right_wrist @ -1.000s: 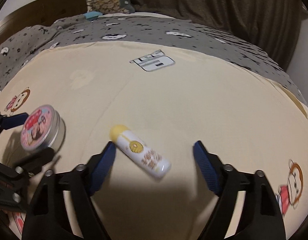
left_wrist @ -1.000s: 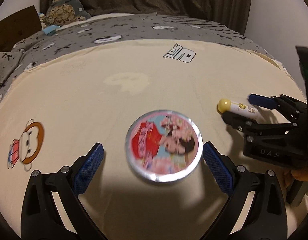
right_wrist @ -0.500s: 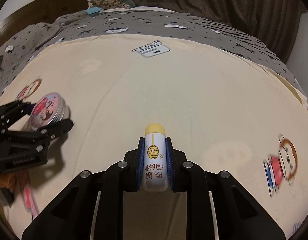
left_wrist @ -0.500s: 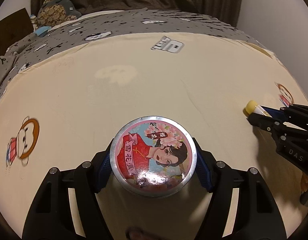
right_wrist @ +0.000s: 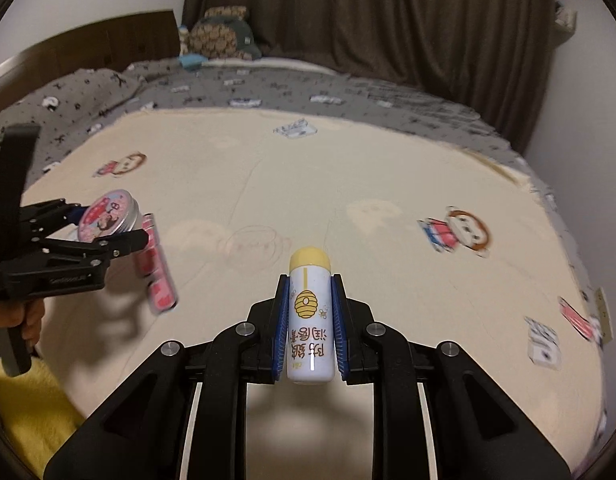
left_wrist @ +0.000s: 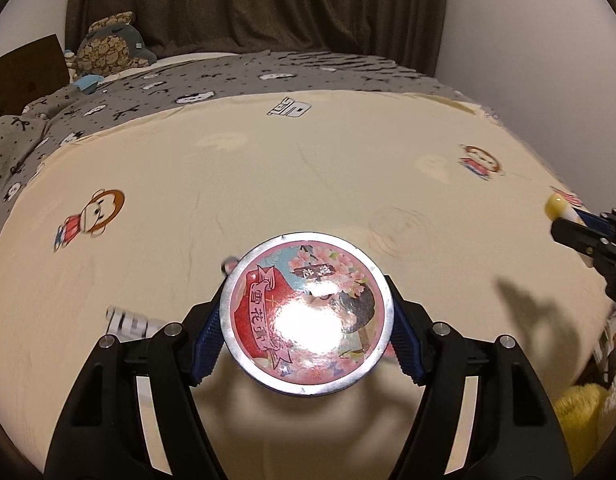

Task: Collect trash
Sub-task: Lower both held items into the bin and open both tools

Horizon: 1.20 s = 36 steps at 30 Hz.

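Gripping a round tin (left_wrist: 306, 317) by its rim, the left tongs (left_wrist: 306, 330) have their blue pads (left_wrist: 206, 338) pressed against both sides of it, and the tin hangs clear above the cream sheet (left_wrist: 268, 184) of the bed. Its lid shows a pink and red picture of a woman among blossoms, washed out in the middle by glare. In the right wrist view the same tin (right_wrist: 110, 215) appears at the far left, tilted in the left tongs (right_wrist: 108, 226), with a person's hand (right_wrist: 30, 316) on the black handle beneath.

Across the sheet lie printed cartoon monkeys, one (left_wrist: 92, 216) toward the left and another (left_wrist: 479, 160) toward the right. Beyond the sheet runs a grey patterned blanket (left_wrist: 228, 76), with a plush toy (left_wrist: 112, 50) at the head of the bed and a dark curtain (left_wrist: 260, 4) behind.

Further right, the right tongs (right_wrist: 309, 334) are clenched on a white lip balm tube (right_wrist: 309, 316) with a yellow cap and a beehive drawing. The tube stands lengthwise between the fingers, cap pointing away from the camera, lifted off the sheet (right_wrist: 387, 184) with its shadow below. From the left wrist view, the tube's yellow cap (left_wrist: 556, 205) pokes out of the right tongs (left_wrist: 569, 222) at the right edge.
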Each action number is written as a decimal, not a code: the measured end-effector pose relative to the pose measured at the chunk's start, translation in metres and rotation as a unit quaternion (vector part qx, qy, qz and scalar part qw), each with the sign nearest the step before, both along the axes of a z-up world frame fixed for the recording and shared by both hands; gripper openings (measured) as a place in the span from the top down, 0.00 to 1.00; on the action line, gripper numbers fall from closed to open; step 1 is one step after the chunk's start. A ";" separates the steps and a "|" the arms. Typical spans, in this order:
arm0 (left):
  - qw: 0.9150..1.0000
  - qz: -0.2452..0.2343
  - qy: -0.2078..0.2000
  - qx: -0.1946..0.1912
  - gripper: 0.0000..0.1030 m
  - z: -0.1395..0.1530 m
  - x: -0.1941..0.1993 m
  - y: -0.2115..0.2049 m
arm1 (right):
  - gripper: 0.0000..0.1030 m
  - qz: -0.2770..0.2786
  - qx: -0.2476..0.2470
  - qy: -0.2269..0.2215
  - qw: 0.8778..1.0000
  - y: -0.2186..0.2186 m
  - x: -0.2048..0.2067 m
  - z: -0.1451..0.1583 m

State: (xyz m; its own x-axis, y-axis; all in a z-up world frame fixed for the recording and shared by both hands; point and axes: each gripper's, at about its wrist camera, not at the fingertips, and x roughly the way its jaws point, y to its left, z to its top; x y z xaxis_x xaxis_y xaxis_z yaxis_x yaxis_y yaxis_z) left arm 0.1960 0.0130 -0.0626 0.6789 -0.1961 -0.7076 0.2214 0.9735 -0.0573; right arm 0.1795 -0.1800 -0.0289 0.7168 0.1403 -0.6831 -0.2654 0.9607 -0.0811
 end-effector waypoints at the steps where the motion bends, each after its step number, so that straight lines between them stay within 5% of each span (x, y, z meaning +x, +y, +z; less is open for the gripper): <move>1: 1.000 -0.003 -0.005 -0.004 0.35 0.003 -0.015 -0.001 | 0.80 0.002 0.007 -0.003 1.000 -0.003 -0.015 0.003; 12: 0.998 -0.041 -0.034 -0.028 0.35 0.004 -0.129 -0.021 | 0.80 -0.011 0.060 -0.026 0.998 -0.020 -0.123 -0.011; 20: 0.998 -0.061 0.019 -0.015 0.35 -0.047 -0.186 -0.036 | 0.80 -0.021 0.083 0.026 0.996 -0.026 -0.171 -0.060; 36: 0.983 -0.076 0.170 -0.001 0.35 -0.170 -0.218 -0.046 | 0.80 -0.024 0.099 0.190 0.976 -0.015 -0.193 -0.174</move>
